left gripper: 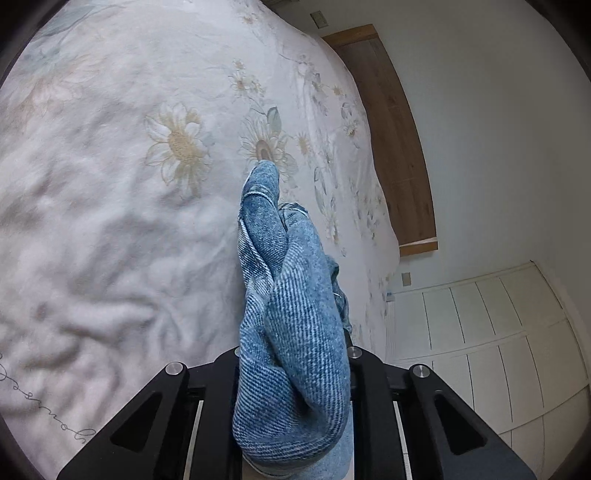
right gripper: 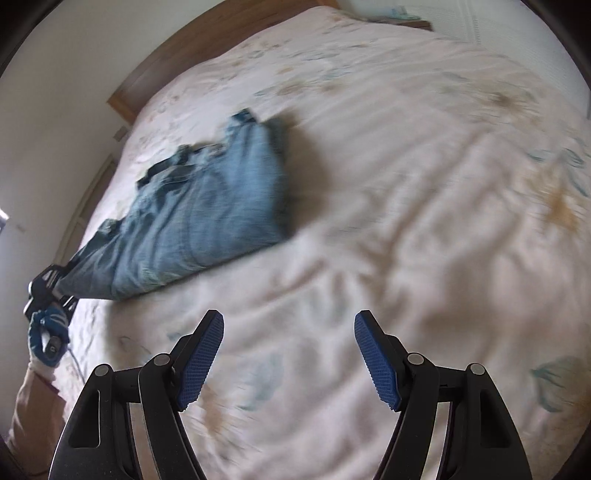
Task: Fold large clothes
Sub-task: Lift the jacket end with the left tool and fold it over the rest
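Note:
A pair of blue jeans (right gripper: pixel 207 218) lies partly folded on the floral bedspread (right gripper: pixel 406 184). My left gripper (left gripper: pixel 295 354) is shut on a bunched end of the jeans (left gripper: pixel 291 314), which hides its fingertips; it also shows at the far left of the right wrist view (right gripper: pixel 48 284), held by a gloved hand, pulling one end of the jeans off the bed edge. My right gripper (right gripper: pixel 289 332) is open and empty, above the bedspread to the right of the jeans. The right wrist view is blurred.
The bed has a wooden headboard (left gripper: pixel 391 140) against a white wall. White panelled cupboard doors (left gripper: pixel 498 332) stand beside the bed. A small table (right gripper: pixel 402 16) with things on it sits past the bed's far corner.

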